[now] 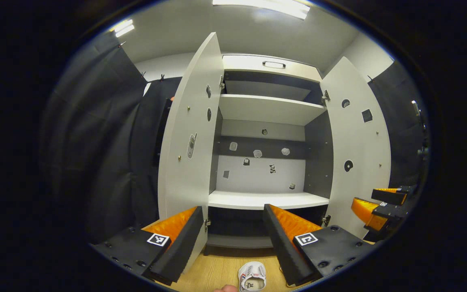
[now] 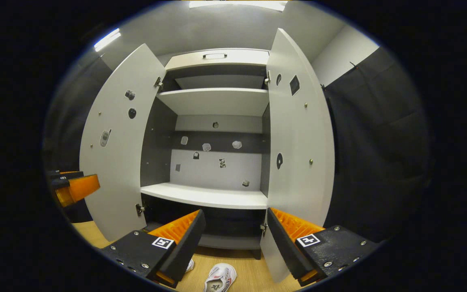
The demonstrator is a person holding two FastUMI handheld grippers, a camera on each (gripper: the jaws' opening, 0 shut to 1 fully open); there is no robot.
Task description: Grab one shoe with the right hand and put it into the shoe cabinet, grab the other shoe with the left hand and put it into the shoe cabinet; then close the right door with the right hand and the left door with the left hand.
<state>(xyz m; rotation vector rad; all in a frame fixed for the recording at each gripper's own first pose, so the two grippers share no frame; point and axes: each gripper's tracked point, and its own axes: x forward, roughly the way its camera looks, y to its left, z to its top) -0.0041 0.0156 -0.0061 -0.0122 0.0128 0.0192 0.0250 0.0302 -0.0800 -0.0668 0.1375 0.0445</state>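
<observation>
The white shoe cabinet point(image 1: 266, 199) stands in front of me with both doors swung wide, and its shelves are bare. A white shoe point(image 1: 252, 276) lies on the wooden floor just below my left gripper point(image 1: 233, 211), which is open and holds nothing. In the right gripper view a white shoe point(image 2: 219, 278) lies on the floor under my right gripper point(image 2: 235, 213), also open and holding nothing. The edge of a second shoe point(image 2: 189, 265) peeks out from behind its left finger. Each gripper also shows off to the side in the other's view: right gripper point(image 1: 365, 200), left gripper point(image 2: 81, 181).
The left door point(image 1: 189, 134) and right door point(image 1: 359, 150) flank the opening, both at a wide angle. Black cloth walls close in on both sides. Stickers dot the cabinet's back panel. The tip of a hand point(image 1: 225, 288) shows at the bottom edge.
</observation>
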